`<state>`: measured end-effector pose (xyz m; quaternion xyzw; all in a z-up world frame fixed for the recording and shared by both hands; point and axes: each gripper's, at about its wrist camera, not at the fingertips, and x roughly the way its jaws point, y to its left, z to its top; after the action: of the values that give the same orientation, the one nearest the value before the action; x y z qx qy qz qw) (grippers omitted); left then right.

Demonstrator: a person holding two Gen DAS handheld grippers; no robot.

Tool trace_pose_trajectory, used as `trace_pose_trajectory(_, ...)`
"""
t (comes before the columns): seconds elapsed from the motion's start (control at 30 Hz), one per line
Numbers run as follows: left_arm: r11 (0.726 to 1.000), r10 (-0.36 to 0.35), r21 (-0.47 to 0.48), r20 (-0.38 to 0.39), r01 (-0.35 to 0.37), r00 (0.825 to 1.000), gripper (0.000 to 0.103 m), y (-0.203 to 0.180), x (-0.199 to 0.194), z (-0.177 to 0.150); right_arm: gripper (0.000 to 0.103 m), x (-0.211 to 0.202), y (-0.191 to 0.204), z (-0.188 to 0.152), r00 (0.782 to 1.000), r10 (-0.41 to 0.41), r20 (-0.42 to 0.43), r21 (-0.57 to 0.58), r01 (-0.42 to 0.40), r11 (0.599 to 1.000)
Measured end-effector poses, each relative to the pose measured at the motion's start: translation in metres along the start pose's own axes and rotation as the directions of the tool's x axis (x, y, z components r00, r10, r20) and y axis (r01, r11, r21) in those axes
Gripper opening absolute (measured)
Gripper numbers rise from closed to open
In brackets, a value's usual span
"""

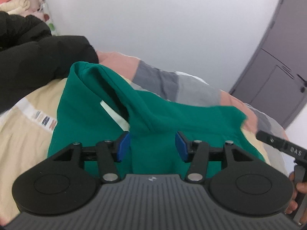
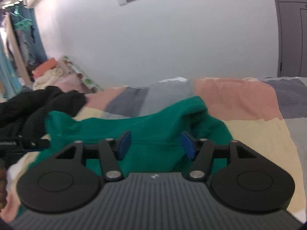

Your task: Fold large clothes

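Green sweatshirt [image 1: 153, 113] lies rumpled on the bed, spread across the middle of the left wrist view, with a raised fold running from the upper left toward the centre and a pale label [image 1: 115, 115] showing inside the neck. It rests on a patchwork bedspread [image 1: 28, 143] of cream, pink and grey blocks.

The left gripper [image 1: 152, 146] hangs over the near edge of the cloth, its blue pads standing apart with green fabric showing in the gap; neither pad presses on it. At the right edge of that view the other tool's black arm pokes in, with fingers of a hand [image 1: 299, 187] wrapped round its handle.

In the right wrist view the right gripper [image 2: 156, 144] sits likewise over the sweatshirt [image 2: 149, 130], jaws parted, nothing pinched between them.

A black garment [image 1: 38, 61] is heaped at the left of the frame, touching the sweatshirt's far corner. Beyond it, in the upper left, folded pale and orange laundry [image 2: 48, 72] is stacked against the white wall. A grey door [image 1: 278, 67] stands at the right.
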<state>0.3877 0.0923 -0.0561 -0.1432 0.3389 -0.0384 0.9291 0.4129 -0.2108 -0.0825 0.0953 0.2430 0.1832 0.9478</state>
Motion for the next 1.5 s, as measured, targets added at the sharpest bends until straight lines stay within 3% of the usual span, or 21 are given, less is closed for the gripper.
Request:
trace_pose_trajectory(0.2, 0.999, -0.025, 0.027, -0.011, 0.025, 1.000, 0.058, -0.022, -0.074, -0.048, 0.060, -0.060, 0.045, -0.026, 0.999, 0.045, 0.023, -0.037, -0.044, 0.998)
trace_pose_trajectory(0.37, 0.996, -0.043, 0.079, -0.021, 0.044, 0.999, 0.058, -0.041, -0.100, -0.080, 0.060, -0.095, 0.069, -0.056, 0.996, 0.081, 0.027, -0.055, -0.080, 0.995)
trace_pose_trajectory(0.67, 0.988, -0.120, 0.087, -0.072, 0.126, 0.990, 0.058, -0.053, -0.072, -0.106, 0.060, -0.087, 0.068, -0.087, 0.995, 0.096, 0.017, -0.051, -0.095, 0.994)
trace_pose_trajectory(0.83, 0.987, -0.081, 0.132, -0.115, 0.096, 0.990, 0.057, -0.052, -0.044, -0.118, 0.049, -0.057, 0.058, -0.101, 0.993, 0.086, -0.077, -0.039, -0.089, 0.995)
trace_pose_trajectory(0.97, 0.983, -0.038, 0.174, -0.155, 0.066, 0.987, 0.057, -0.050, -0.024, -0.129, 0.048, -0.032, 0.056, -0.112, 0.984, 0.083, -0.160, -0.060, -0.094, 0.994)
trace_pose_trajectory(1.17, 0.989, -0.039, 0.132, -0.199, 0.066, 0.979, 0.057, -0.038, 0.001, -0.133, 0.048, -0.010, 0.055, -0.123, 0.975, 0.088, -0.205, -0.058, -0.102, 0.993)
trace_pose_trajectory(1.5, 0.988, -0.077, 0.126, -0.138, 0.094, 0.988, 0.058, -0.035, -0.027, -0.130, 0.046, -0.025, 0.050, -0.126, 0.981, 0.112, -0.157, 0.011, -0.111, 0.994)
